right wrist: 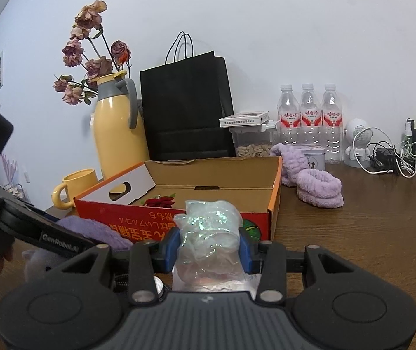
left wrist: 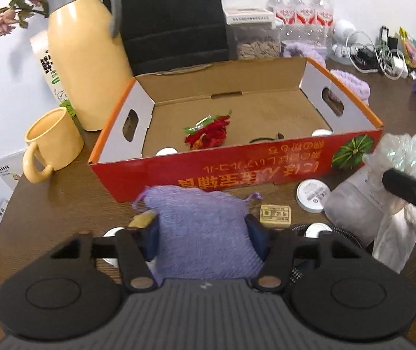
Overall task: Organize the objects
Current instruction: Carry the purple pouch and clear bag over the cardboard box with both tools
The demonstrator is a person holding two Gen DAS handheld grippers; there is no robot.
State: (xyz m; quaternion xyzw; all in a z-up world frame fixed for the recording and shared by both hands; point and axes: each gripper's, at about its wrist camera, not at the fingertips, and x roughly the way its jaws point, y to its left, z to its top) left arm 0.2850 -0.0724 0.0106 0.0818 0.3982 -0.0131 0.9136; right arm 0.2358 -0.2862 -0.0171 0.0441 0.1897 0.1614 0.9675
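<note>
My left gripper [left wrist: 203,233] is shut on a purple mesh pouch [left wrist: 202,227], its blue pads pressing both sides, just in front of the open red cardboard box [left wrist: 237,172]. The pouch [right wrist: 91,227] also shows low left in the right wrist view. My right gripper [right wrist: 209,248] is shut on a crumpled clear plastic bag [right wrist: 208,227] with glittery film inside, held near the box's right front corner [right wrist: 269,224]. In the left wrist view that bag [left wrist: 383,180] sits at the right edge. Inside the box lie a red snack packet [left wrist: 208,134], white caps [left wrist: 321,132] and a black band [left wrist: 266,139].
On the brown table [right wrist: 353,233] lie a white round tin [left wrist: 313,195] and a tan block [left wrist: 275,214]. A yellow mug [left wrist: 53,143] and yellow flask [left wrist: 85,58] stand left of the box. Behind are a black bag [right wrist: 187,108], water bottles [right wrist: 310,116], purple bands [right wrist: 318,189] and cables [right wrist: 391,157].
</note>
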